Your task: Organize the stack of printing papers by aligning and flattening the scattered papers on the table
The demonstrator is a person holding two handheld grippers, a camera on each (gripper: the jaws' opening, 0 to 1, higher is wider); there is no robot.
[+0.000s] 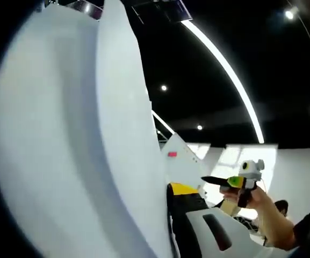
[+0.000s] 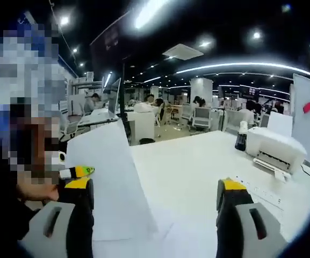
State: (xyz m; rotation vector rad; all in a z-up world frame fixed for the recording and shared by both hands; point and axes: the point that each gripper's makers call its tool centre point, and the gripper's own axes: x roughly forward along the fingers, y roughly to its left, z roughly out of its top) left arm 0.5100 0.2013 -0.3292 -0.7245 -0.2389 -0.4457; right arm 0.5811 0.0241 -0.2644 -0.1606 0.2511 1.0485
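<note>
White table [image 2: 197,166] takes up most of the right gripper view, open office behind with people at desks. On it, far right, a white printer [image 2: 275,148] with a dark bottle [image 2: 242,138] just beside it; a whiteboard [image 2: 309,126] with a pink tag stands at the right edge. No brand or writing can be read on any of them.

Printing papers [image 2: 112,183]: a raised sheet or thin stack stands tilted off the table at the left of the right gripper view. In the left gripper view the papers [image 1: 74,140] sit very close to the camera, curved and upright, against the dark ceiling with strip lights.

Right hand-held gripper [image 2: 155,207]: jaws wide apart, nothing between them, papers beside the left jaw. It also shows at lower right of the left gripper view, held in a person's hand [image 1: 259,201].

Left hand-held gripper [image 1: 189,220]: papers run along its left jaw, apparently pinched, but I cannot tell for sure.

Step, as a judgement: sheets lifted on edge for squaring, alignment not yet done. Next move calls for tapping the edges down on the table to even them, then laying flat and pressing. Risk: loose sheets fanning out.
</note>
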